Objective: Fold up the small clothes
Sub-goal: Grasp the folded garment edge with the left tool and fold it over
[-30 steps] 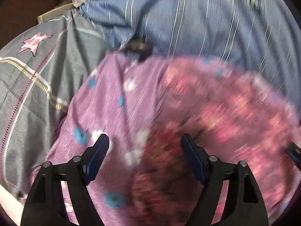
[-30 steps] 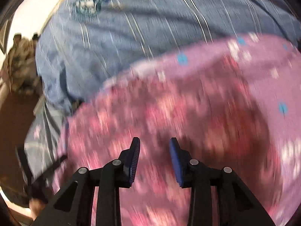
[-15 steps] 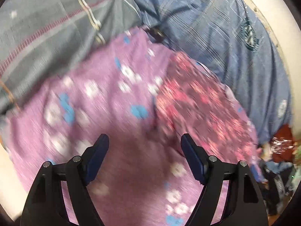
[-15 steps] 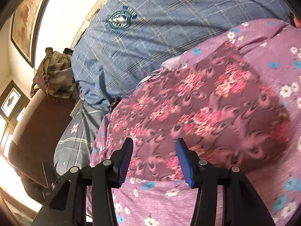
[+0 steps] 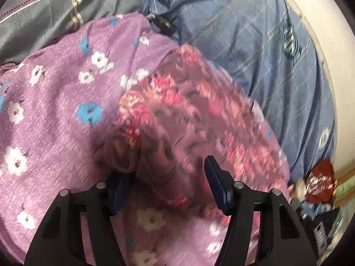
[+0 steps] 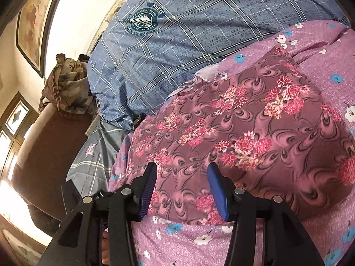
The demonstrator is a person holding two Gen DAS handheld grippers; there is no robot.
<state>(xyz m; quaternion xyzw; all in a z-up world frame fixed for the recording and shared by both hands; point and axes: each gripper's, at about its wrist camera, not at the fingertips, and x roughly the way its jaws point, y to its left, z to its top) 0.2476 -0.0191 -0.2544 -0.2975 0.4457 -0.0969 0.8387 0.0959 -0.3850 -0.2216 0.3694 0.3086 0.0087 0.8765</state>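
Blue plaid bedding (image 6: 199, 33) sits behind my maroon floral garment (image 6: 255, 133), which lies on the lilac flowered cloth (image 5: 55, 115). A brown leafy bundle (image 6: 66, 84) sits on the headboard, well apart. Left gripper (image 5: 164, 186) is closing around a bunched garment edge, pads not clearly pressing; half a second ago nothing was between them. Right gripper (image 6: 180, 194) is spread, hovering over the garment. The bedding's crest (image 6: 143, 21) reads "STARS".

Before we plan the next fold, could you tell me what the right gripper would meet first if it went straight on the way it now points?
Most likely the maroon floral cloth, lying on the purple flowered fabric. The right gripper stands open over it; depth is unclear.
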